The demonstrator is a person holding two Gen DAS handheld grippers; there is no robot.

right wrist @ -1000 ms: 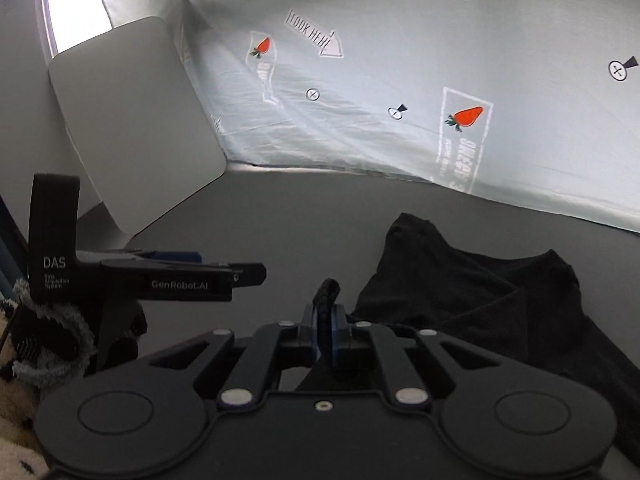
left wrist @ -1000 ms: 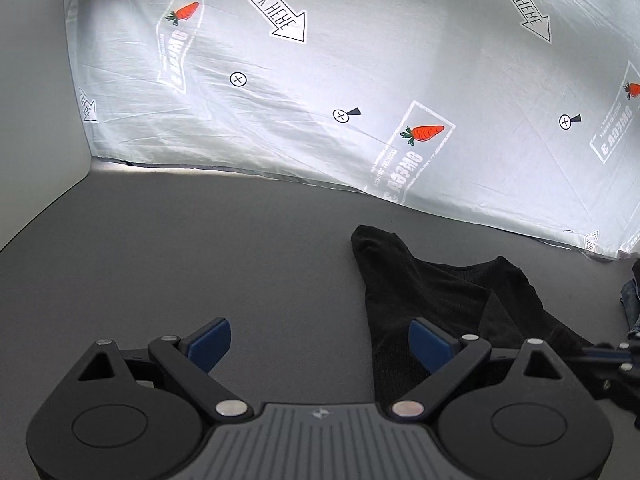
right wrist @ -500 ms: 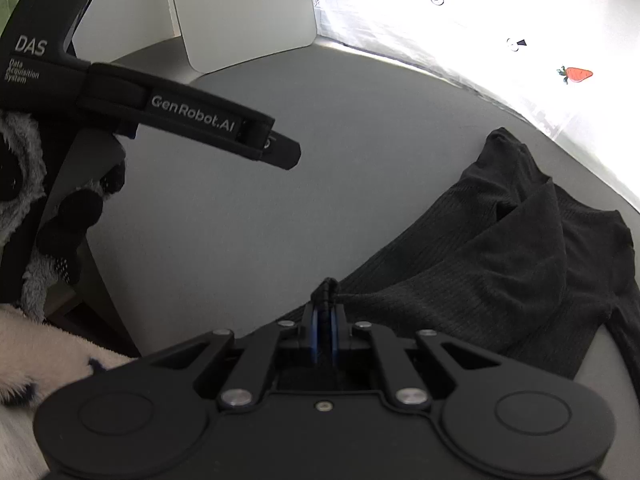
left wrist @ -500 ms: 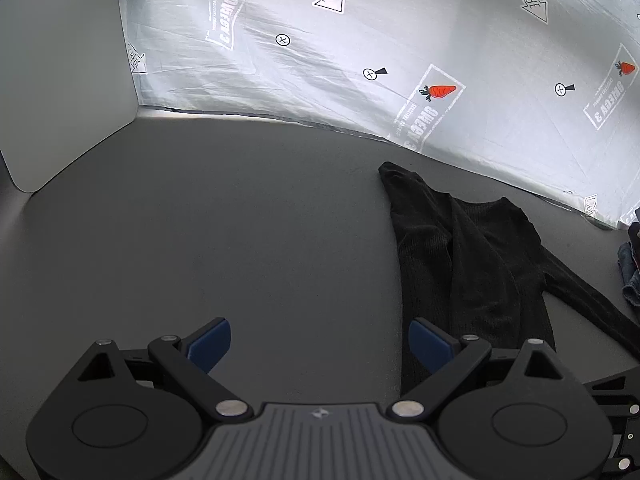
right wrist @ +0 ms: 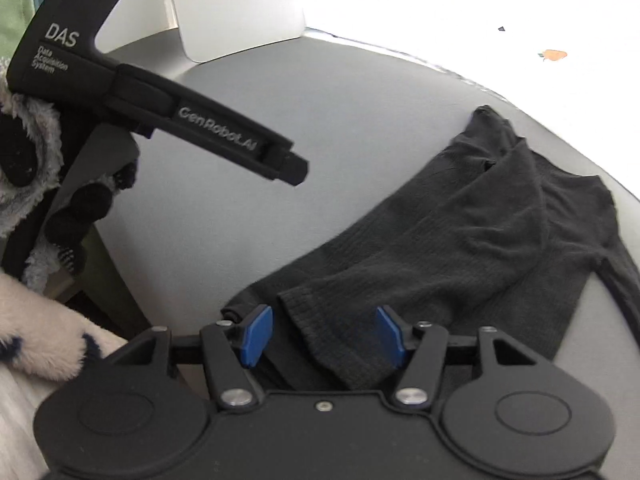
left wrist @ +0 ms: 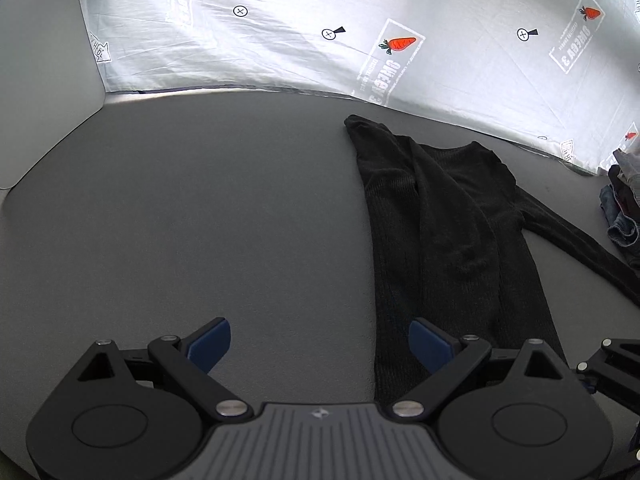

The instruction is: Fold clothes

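A black ribbed long-sleeve top [left wrist: 448, 224] lies on the grey table [left wrist: 200, 208], partly folded lengthwise, one sleeve trailing to the right. In the right wrist view the same top [right wrist: 460, 248] has a sleeve laid over its body, the cuff end lying between the blue pads. My right gripper [right wrist: 325, 336] is opening just above that cuff, and its pads do not press on it. My left gripper [left wrist: 319, 344] stands open over the bare table beside the top's left edge, with nothing between its fingers. The left gripper's body [right wrist: 224, 136] shows at the left of the right wrist view.
A white printed sheet [left wrist: 360, 40] hangs behind the table. A white panel [right wrist: 240, 4] stands at the far left corner. A pile of other clothes [left wrist: 624, 204] sits at the right edge. A fluffy sleeve [right wrist: 28, 208] and a pale fuzzy fabric [right wrist: 44, 332] are at the near left.
My right gripper was shut on the sleeve cuff, carried it down and over the top's body, and has now opened. My left gripper stayed open and drew back toward the top's near end.
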